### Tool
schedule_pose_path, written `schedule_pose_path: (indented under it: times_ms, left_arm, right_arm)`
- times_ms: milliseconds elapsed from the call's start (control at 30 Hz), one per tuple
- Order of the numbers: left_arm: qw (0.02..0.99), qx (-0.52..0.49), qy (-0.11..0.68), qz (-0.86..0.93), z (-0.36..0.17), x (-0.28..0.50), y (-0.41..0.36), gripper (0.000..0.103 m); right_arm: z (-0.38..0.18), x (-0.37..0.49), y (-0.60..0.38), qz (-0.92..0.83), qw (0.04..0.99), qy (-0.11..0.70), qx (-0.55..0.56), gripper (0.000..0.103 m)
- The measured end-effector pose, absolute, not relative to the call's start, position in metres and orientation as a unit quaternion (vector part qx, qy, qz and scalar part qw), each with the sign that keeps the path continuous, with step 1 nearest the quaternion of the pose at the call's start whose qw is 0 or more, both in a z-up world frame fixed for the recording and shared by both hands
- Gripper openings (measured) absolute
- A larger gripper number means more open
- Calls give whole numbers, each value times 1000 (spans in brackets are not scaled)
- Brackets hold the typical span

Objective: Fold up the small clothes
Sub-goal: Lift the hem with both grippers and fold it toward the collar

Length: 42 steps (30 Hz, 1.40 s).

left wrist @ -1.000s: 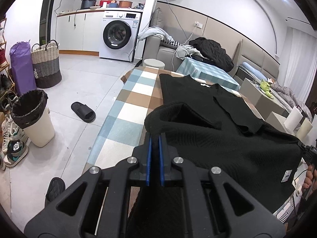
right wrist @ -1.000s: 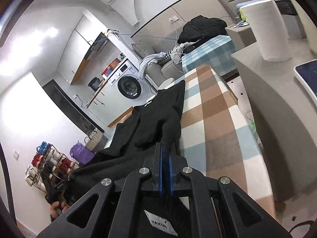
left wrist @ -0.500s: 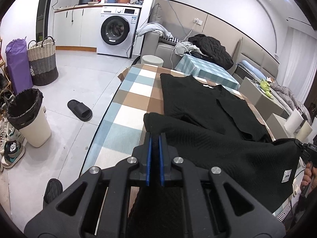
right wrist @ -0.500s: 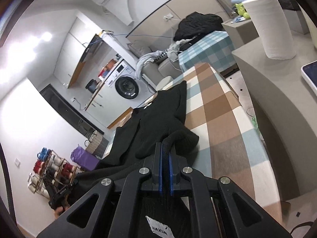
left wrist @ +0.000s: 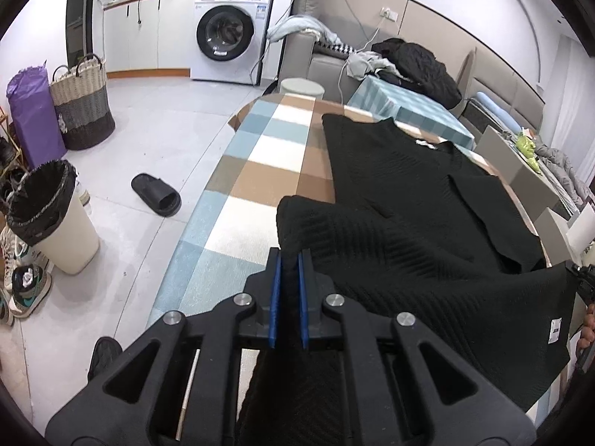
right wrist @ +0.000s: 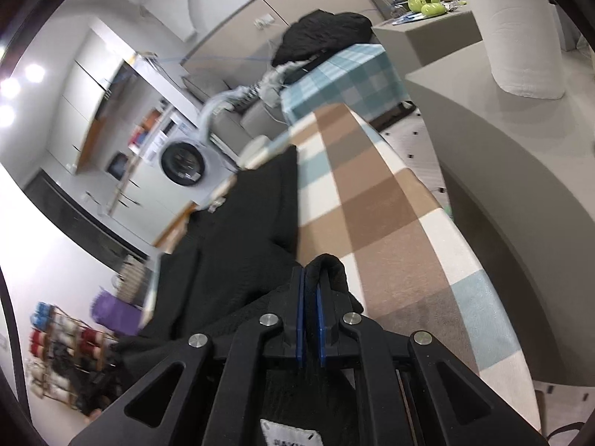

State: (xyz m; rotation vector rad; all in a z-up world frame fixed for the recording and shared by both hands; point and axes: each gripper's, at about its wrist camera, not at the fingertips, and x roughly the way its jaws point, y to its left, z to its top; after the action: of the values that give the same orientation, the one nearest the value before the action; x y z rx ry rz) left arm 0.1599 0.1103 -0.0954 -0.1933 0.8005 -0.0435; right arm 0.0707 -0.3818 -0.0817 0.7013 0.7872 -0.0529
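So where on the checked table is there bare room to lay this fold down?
Free: the checked cloth left of the black sweater, up to the table's edge, and in the right wrist view a strip between the sweater and the grey counter side. Crowded: the table's middle, under the sweater, where the left gripper and right gripper each pinch a corner.

A: What differs from a second ago?

B: The fold of the black sweater [left wrist: 390, 223] ahead of the left gripper's [left wrist: 289, 260] fingers now lies low on the checked surface [left wrist: 260, 163], no longer lifted.

A: And the right gripper [right wrist: 311, 278]?

B: Less cloth bulges past its fingers; more checked cover shows beyond them.
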Motion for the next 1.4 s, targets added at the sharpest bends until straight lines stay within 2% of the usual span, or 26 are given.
schedule_pose_path:
  times_ms: [100,167,200,233,300,467,533,600,633,700,767,1067,1200,1400]
  left_arm:
    - [910,-97,401,-29,-106,165,110,11]
    - [909,-95,404,-32,-111,163,111,22]
    - [908,-94,407,-30,-114,162,111,32]
    - [907,-92,411,-28,-116,160,111,41]
    - [905,-91,414,-32,-120,157,111,43]
    - [902,-84,421,-42,-126,157,104,41]
    - [905,-83,415,-47,-123,155,101,13]
    - [907,-86,410,-50,-119,152,101,7]
    - [910,-93,402,-50,-116,148,102,6]
    - [916,-99,385,-51,-107,137,106,6]
    - [923,-100,367,-56,-96,124,109,6]
    - [944,-97,300,-100,-41,81,109,5]
    - [941,-107,303,-102,-34,96,115,5]
    - [924,-126,348,-91,-60,157,124,5]
  right_arm:
    - [-90,72,-383,-24,853,405,327,12]
    - [-95,68,-383,-7,849,420,322,28]
    - [-95,64,-381,2,848,425,316,39]
    - [-96,61,-377,8,850,432,301,41]
    - [-97,56,-368,7,855,446,264,42]
    - [-105,50,-359,16,853,465,235,42]
    - [-107,50,-358,12,854,466,231,42]
    - [-107,48,-354,15,859,461,223,38]
    - [-106,48,-353,16,861,459,220,26]
    - [-101,45,-351,22,871,445,209,9]
    - [-93,37,-350,40,881,427,202,7]
    - [-49,-1,-357,74,923,307,218,6]
    - [-45,12,-364,46,920,303,245,5]
    - [-49,49,-368,8,908,313,278,5]
